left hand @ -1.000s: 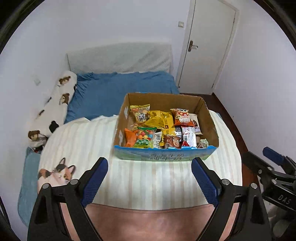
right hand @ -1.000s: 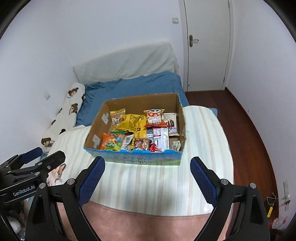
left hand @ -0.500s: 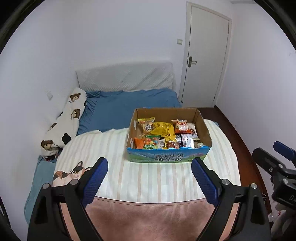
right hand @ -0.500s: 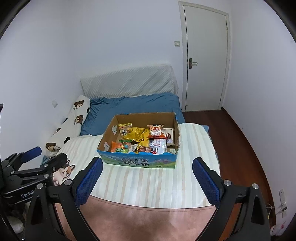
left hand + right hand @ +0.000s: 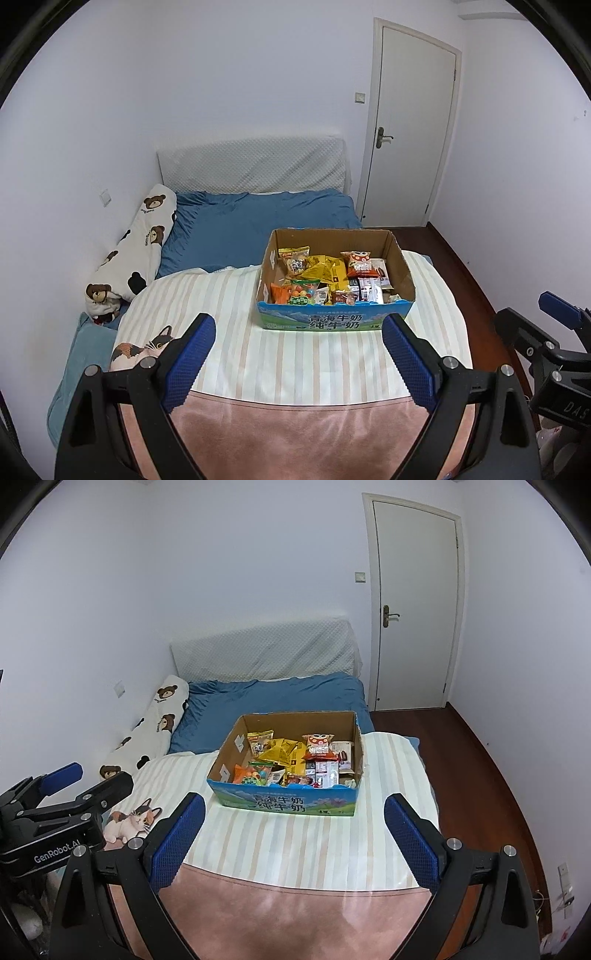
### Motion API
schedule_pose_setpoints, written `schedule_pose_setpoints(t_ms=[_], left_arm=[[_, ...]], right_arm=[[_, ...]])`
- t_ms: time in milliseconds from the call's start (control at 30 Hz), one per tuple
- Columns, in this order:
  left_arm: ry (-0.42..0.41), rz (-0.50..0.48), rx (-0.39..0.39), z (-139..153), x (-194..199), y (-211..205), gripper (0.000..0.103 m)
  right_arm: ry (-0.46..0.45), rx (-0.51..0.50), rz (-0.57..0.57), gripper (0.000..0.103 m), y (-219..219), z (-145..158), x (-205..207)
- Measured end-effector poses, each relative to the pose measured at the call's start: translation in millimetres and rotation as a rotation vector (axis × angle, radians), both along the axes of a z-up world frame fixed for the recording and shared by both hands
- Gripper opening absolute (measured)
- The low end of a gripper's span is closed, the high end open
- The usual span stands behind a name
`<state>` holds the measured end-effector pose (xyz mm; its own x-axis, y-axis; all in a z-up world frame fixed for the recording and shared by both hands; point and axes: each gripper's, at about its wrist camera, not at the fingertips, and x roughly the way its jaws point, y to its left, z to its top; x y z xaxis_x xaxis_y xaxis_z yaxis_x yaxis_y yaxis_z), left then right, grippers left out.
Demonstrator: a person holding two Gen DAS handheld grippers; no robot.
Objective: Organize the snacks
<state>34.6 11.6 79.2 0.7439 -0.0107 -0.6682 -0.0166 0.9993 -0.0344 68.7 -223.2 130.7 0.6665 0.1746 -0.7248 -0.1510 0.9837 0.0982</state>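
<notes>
On the striped blanket (image 5: 295, 354) covering the near end of the bed sat the cardboard box (image 5: 334, 321), its printed blue front facing the cameras and its open top showing the snacks (image 5: 325, 280) packed inside: a yellow packet near the middle, an orange one at the near left corner, a red-and-white pouch toward the back right, and darker wrappers along the right side. A second earlier both wrist views had sat close over the box, which filled much of each frame; by this moment both grippers had drawn back and risen, so the box looked smaller and the whole room came into sight, with the blue sheet (image 5: 258, 225), the bear-print pillow (image 5: 140, 247) along the wall and the white door (image 5: 410, 129). The left gripper (image 5: 298, 354) stood with its blue pads wide apart and nothing between them, and the right gripper (image 5: 294, 834) was likewise spread and empty, its jaws slightly wider than a second earlier. Each was visible at the edge of the other's view, both well short of the box. No packet lay on the blanket outside the box. Judged from that, the sorting looked finished, or at least paused, with every snack gathered in one container and both tools retreating rather than reaching for another item.
</notes>
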Motion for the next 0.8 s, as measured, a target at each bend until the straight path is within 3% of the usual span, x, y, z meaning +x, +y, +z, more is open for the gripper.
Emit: schedule_pose_setpoints(t_ms=[267, 800], left_arm=[[0.024, 0.011, 0.008, -14.6, 29.8, -0.7, 0.092], [0.195, 0.003, 0.028, -80.2, 125.9, -10.3, 0.092]], right_arm=[[0.036, -0.006, -0.038, 0.1, -3.6, -25.2, 32.0], [0.139, -0.072, -0.088, 0.1, -1.4, -90.0, 120.5]])
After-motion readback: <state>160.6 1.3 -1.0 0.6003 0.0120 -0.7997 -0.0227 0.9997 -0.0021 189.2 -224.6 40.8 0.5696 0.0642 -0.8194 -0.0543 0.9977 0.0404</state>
